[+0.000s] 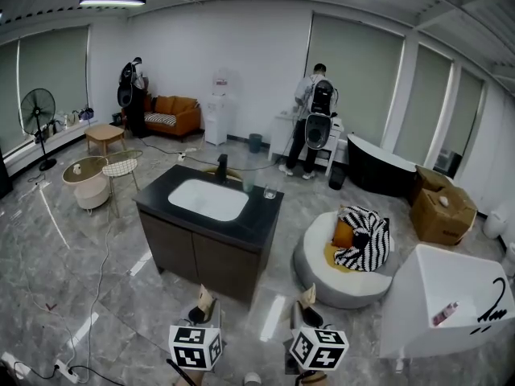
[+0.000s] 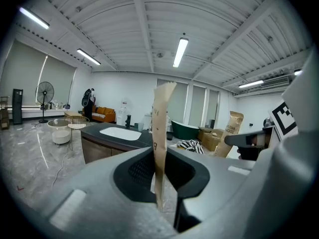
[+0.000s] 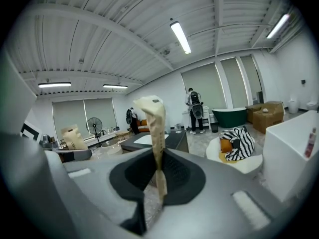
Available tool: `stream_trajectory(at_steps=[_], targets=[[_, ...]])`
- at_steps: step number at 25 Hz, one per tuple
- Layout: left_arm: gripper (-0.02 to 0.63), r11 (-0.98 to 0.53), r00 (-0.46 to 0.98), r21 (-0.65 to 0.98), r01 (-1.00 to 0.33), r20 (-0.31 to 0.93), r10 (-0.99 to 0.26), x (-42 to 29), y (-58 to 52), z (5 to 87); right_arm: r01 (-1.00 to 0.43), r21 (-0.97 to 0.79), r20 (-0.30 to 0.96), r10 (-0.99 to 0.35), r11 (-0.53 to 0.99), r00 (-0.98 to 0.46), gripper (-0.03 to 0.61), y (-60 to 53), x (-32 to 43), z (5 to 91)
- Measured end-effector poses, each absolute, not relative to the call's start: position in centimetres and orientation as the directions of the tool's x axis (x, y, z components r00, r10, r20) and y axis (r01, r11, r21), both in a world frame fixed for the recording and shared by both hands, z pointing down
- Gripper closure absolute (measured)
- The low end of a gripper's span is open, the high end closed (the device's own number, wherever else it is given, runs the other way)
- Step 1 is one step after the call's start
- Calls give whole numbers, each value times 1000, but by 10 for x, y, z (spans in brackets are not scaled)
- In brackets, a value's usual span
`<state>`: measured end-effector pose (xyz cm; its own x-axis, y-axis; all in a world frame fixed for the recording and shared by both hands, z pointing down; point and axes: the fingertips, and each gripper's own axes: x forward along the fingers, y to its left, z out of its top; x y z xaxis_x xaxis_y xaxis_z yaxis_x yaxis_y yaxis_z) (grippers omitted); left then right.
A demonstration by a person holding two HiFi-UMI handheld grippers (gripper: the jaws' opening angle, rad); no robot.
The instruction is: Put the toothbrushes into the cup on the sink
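The task is only beginning. The left tongs (image 2: 161,183), nearly shut, are gripping a wrapped toothbrush (image 2: 160,128); the right tongs (image 3: 158,176) are gripping a second toothbrush (image 3: 154,128) likewise. The cup (image 1: 269,191) is standing on the worktop (image 1: 265,219) beside the sink (image 1: 208,199), well apart from both. It is seeming empty, though it is too small to be sure.

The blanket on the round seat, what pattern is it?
The blanket has black-and-white stripes, clearest in the head view.
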<state>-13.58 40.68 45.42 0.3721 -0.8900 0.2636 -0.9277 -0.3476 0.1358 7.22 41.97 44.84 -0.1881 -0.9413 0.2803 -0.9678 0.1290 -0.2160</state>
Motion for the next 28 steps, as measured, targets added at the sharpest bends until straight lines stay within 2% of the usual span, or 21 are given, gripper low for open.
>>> stream_trajectory(at_steps=[28], targets=[[577,-301,327,136,-944,269,-906,-104,187,452,-967,-189,292,-931,170,-221,545,192,112,445]])
